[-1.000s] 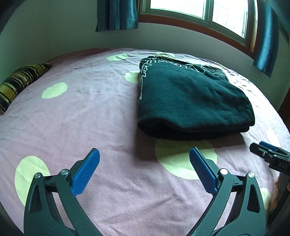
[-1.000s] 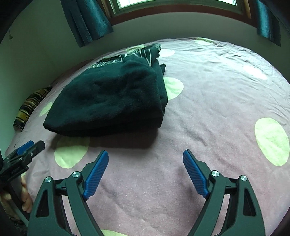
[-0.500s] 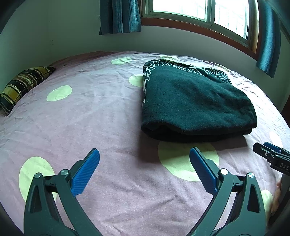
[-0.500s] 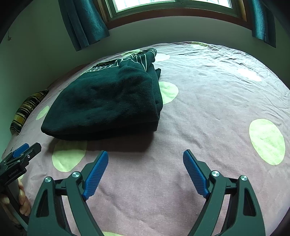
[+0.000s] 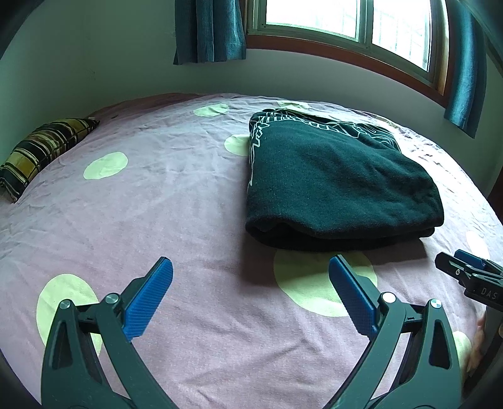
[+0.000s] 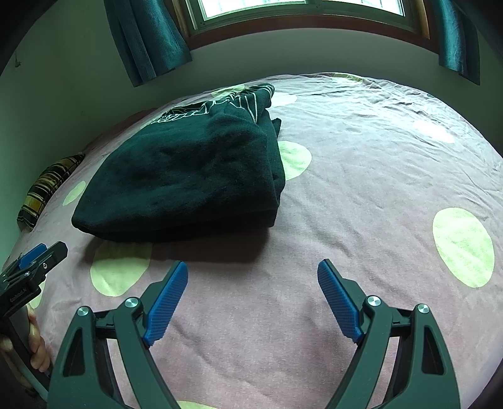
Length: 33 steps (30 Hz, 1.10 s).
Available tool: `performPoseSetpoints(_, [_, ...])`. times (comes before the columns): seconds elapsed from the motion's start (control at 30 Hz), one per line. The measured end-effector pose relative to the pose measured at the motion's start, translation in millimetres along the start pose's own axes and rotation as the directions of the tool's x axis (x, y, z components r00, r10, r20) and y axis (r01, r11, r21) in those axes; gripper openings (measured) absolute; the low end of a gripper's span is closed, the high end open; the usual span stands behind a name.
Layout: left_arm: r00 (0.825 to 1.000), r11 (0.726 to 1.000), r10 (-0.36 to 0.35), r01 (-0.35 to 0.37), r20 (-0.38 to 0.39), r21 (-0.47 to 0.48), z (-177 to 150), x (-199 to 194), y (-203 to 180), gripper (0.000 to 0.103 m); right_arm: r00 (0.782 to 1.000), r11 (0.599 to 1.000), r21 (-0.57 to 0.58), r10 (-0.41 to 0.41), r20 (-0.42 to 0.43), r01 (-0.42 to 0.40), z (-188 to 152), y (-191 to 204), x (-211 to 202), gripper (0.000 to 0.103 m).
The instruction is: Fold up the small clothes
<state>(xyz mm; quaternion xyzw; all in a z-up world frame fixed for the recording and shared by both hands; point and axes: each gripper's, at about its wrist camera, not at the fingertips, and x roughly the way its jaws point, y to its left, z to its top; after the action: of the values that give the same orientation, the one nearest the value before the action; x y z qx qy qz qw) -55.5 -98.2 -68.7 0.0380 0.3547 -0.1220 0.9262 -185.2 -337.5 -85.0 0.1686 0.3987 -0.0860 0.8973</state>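
A dark green garment (image 5: 339, 185) lies folded into a thick rectangle on the bed, white printed lines showing along its far and left edges. In the right wrist view the same garment (image 6: 188, 176) sits up and to the left. My left gripper (image 5: 251, 267) hovers open over the sheet, short of the fold's near edge, nothing between its blue pads. My right gripper (image 6: 253, 270) is open too, over bare sheet just right of the garment's near corner. Each gripper shows at the other view's edge: right gripper (image 5: 468, 273), left gripper (image 6: 34, 264).
The bed sheet (image 5: 176, 201) is mauve with pale green dots. A plaid pillow (image 5: 41, 151) lies at the far left edge. Behind the bed are a wall, a window (image 5: 345, 25) and teal curtains (image 5: 207, 28). A hand (image 6: 34, 346) grips the left tool's handle.
Both views have tipped slightly upward, showing more wall and window. The garment and both grippers' jaws stand as before.
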Motion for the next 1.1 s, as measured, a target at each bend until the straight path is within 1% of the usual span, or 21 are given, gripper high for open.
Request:
performPoseSetpoints(0.4, [1.0, 1.0, 0.019, -0.019, 0.009, 0.005, 0.2, -1.6, -1.6, 0.099, 1.0, 1.0, -0.001, -0.001, -0.001, 0.001, -0.2, -0.2, -0.1, 0.084])
performPoseSetpoints(1.0, [1.0, 1.0, 0.015, -0.015, 0.016, 0.009, 1.3, -6.2, -4.9, 0.099, 1.0, 1.0, 0.005, 0.007, -0.02, -0.007, -2.7, -2.0, 4.7, 0.084])
performPoseSetpoints(1.1, [1.0, 1.0, 0.025, -0.025, 0.019, 0.008, 1.2, -6.8, -5.0, 0.099, 1.0, 1.0, 0.005, 0.009, -0.023, -0.009, -2.7, -3.3, 5.9, 0.084])
